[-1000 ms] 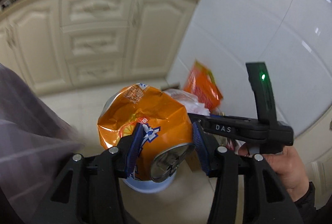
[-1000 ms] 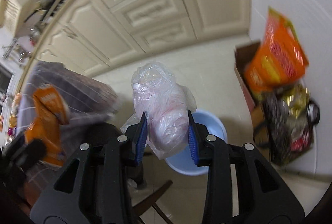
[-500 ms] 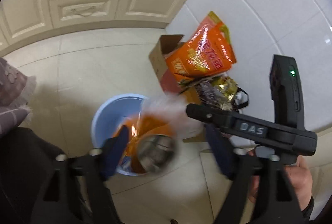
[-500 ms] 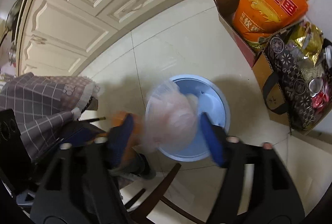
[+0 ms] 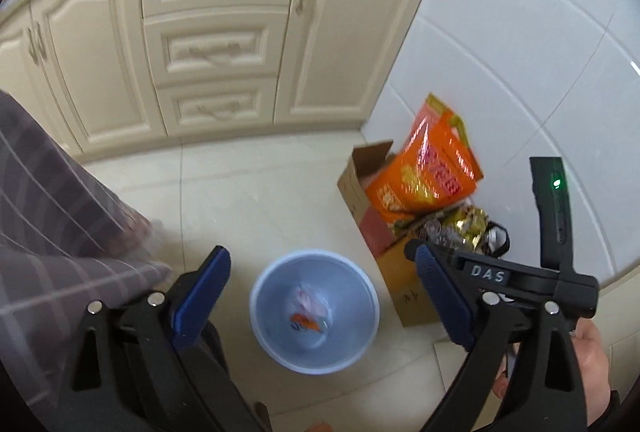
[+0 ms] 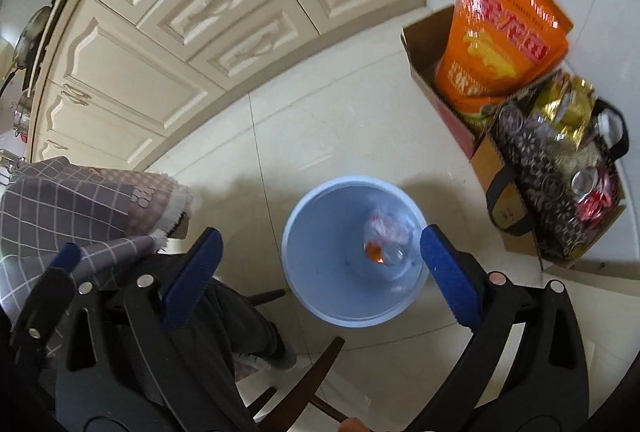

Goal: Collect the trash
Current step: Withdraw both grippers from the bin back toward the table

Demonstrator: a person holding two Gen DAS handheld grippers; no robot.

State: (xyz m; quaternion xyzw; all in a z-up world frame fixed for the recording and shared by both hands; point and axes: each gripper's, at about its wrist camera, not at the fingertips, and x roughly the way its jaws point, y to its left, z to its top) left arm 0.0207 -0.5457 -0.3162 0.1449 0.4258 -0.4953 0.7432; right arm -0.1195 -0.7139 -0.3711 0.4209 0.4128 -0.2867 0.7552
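A light blue bin [image 5: 256, 312] [image 6: 290, 244] stands on the tiled floor below both grippers. At its bottom lie a clear plastic bag [image 5: 314, 302] [image 6: 390, 230] and an orange snack wrapper [image 5: 302, 322] [image 6: 374, 252]. My left gripper [image 5: 320, 292] hangs over the bin, its jaws opening wide with nothing between them. My right gripper [image 6: 320, 268] is also above the bin, jaws opening and empty. In the left wrist view the right gripper's black body [image 5: 488, 274] shows at the right, held by a hand [image 5: 592, 352].
A cardboard box [image 5: 356, 188] [image 6: 420, 44] with a big orange bag [image 5: 424, 180] [image 6: 496, 40] and a dark patterned bag [image 6: 532, 168] of cans stands by the white wall. Cream cabinets [image 5: 212, 52] line the back. A checked cloth [image 5: 48, 224] [image 6: 72, 208] and dark chair legs [image 6: 312, 368] are close by.
A second ago the left gripper held the orange wrapper and the right held the clear bag. Both opened, the items fell, and they now lie in the bin.
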